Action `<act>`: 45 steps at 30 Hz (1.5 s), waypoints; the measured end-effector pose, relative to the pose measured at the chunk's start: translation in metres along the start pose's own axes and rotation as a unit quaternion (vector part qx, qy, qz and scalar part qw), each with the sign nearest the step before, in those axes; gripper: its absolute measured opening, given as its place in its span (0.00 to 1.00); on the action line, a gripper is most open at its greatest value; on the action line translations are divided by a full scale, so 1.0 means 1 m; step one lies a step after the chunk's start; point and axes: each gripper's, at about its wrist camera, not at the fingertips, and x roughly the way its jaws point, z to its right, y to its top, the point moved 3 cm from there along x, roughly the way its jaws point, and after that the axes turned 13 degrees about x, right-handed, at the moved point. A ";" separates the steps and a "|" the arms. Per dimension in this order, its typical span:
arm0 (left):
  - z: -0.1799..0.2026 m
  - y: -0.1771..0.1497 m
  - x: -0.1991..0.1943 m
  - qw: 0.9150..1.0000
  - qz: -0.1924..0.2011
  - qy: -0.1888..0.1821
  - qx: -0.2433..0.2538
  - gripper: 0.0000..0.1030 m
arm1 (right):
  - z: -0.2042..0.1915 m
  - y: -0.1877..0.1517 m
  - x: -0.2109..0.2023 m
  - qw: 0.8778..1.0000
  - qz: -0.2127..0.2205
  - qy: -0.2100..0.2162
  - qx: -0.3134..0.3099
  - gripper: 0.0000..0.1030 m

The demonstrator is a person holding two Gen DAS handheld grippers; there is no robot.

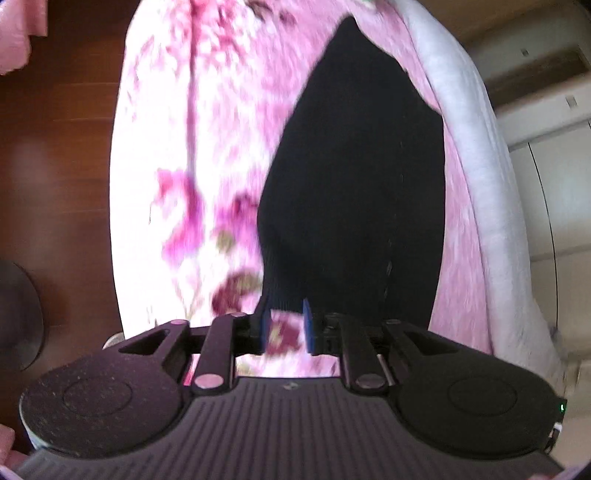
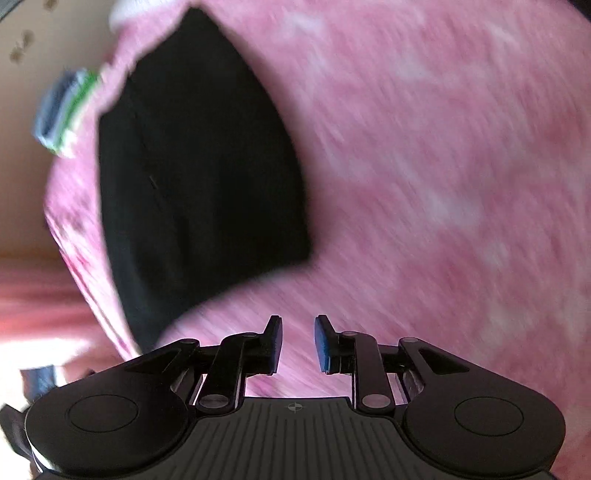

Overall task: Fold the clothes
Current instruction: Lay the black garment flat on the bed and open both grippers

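A black garment (image 1: pixel 354 177) lies flat on a pink flowered blanket (image 1: pixel 207 129). In the left wrist view its ribbed near edge sits just beyond my left gripper (image 1: pixel 286 326). That gripper stands open, and only blanket shows between its blue pads (image 1: pixel 307 328). In the right wrist view the same black garment (image 2: pixel 199 177) lies up and to the left of my right gripper (image 2: pixel 299 343). This gripper hangs open over bare pink blanket (image 2: pixel 424 166), holding nothing. Both views are motion-blurred.
Dark wooden floor (image 1: pixel 55 166) runs along the blanket's left side, with a pink cloth (image 1: pixel 18 33) at the top left corner. A white blanket border (image 1: pixel 480 155) and pale furniture (image 1: pixel 546 110) lie to the right. A blue and green striped item (image 2: pixel 64 110) sits by the blanket's edge.
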 end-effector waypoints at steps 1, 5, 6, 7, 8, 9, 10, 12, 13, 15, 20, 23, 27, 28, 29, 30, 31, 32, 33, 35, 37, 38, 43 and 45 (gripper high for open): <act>0.000 0.001 0.007 1.000 0.004 -0.003 0.006 0.28 | 0.008 -0.007 0.006 1.000 0.003 -0.006 -0.008 0.25; 0.002 0.008 0.035 0.999 0.025 -0.014 0.025 0.37 | 0.015 0.003 0.025 0.998 0.046 0.033 -0.027 0.39; 0.000 0.010 0.043 0.999 0.029 -0.013 0.022 0.37 | 0.014 0.008 0.030 0.997 0.060 0.048 -0.029 0.50; -0.002 0.011 0.050 0.999 0.032 -0.012 0.019 0.38 | 0.012 0.014 0.034 0.995 0.071 0.063 -0.030 0.59; -0.005 0.014 0.058 0.999 0.033 -0.013 0.013 0.38 | 0.008 0.019 0.035 0.994 0.078 0.075 -0.030 0.59; -0.007 0.016 0.064 0.999 0.035 -0.014 0.005 0.38 | 0.003 0.023 0.035 0.992 0.083 0.084 -0.032 0.59; -0.011 0.016 0.070 0.999 0.036 -0.016 -0.004 0.38 | -0.001 0.027 0.038 0.991 0.088 0.092 -0.036 0.59; -0.018 0.015 0.079 0.999 0.032 -0.021 -0.033 0.38 | -0.007 0.033 0.051 0.990 0.091 0.101 -0.043 0.59; -0.022 0.012 0.082 0.998 0.030 -0.032 -0.052 0.37 | -0.007 0.036 0.058 0.990 0.090 0.101 -0.041 0.59; -0.027 0.005 0.088 0.994 0.037 -0.052 -0.089 0.37 | -0.006 0.040 0.074 0.991 0.089 0.101 -0.026 0.59; -0.027 0.004 0.083 0.995 0.041 -0.056 -0.071 0.08 | -0.008 0.042 0.088 0.992 0.076 0.094 0.017 0.18; -0.013 0.005 0.061 0.996 0.065 -0.050 -0.023 0.07 | -0.012 0.043 0.080 0.993 0.073 0.087 0.015 0.11; 0.007 -0.008 0.028 0.995 0.087 -0.037 0.039 0.07 | -0.013 0.032 0.045 0.991 0.087 0.100 -0.021 0.10; 0.008 -0.016 0.027 0.995 0.078 -0.032 0.046 0.07 | -0.009 0.027 0.037 0.991 0.086 0.102 -0.021 0.10; 0.007 -0.026 0.031 0.996 0.064 -0.021 0.052 0.07 | -0.003 0.022 0.035 0.991 0.084 0.098 -0.021 0.10; 0.004 -0.037 0.036 0.997 0.049 -0.009 0.056 0.08 | 0.005 0.015 0.037 0.993 0.078 0.085 -0.022 0.10; 0.002 -0.047 0.042 0.998 0.034 0.002 0.061 0.08 | 0.012 0.008 0.039 0.994 0.073 0.073 -0.022 0.10; -0.003 -0.056 0.046 0.998 0.024 0.008 0.054 0.08 | 0.019 0.002 0.043 0.996 0.066 0.061 -0.021 0.10; -0.005 -0.059 0.045 0.998 0.023 0.011 0.050 0.08 | 0.026 -0.005 0.049 0.997 0.057 0.049 -0.019 0.11; -0.003 -0.062 0.040 0.998 0.026 0.018 0.056 0.08 | 0.032 -0.014 0.050 0.997 0.053 0.043 -0.025 0.11; 0.004 -0.059 0.035 0.996 0.025 0.025 0.084 0.08 | 0.031 -0.019 0.043 0.997 0.059 0.035 -0.038 0.11; 0.008 -0.057 0.034 0.994 0.023 0.029 0.101 0.08 | 0.029 -0.021 0.039 0.997 0.062 0.029 -0.045 0.12; 0.029 -0.031 0.011 0.976 0.018 0.142 0.164 0.09 | 0.005 -0.020 0.012 0.982 0.137 -0.046 -0.119 0.18; 0.043 -0.020 0.000 0.964 0.046 0.176 0.196 0.10 | -0.014 -0.021 0.003 0.966 0.184 -0.062 -0.173 0.20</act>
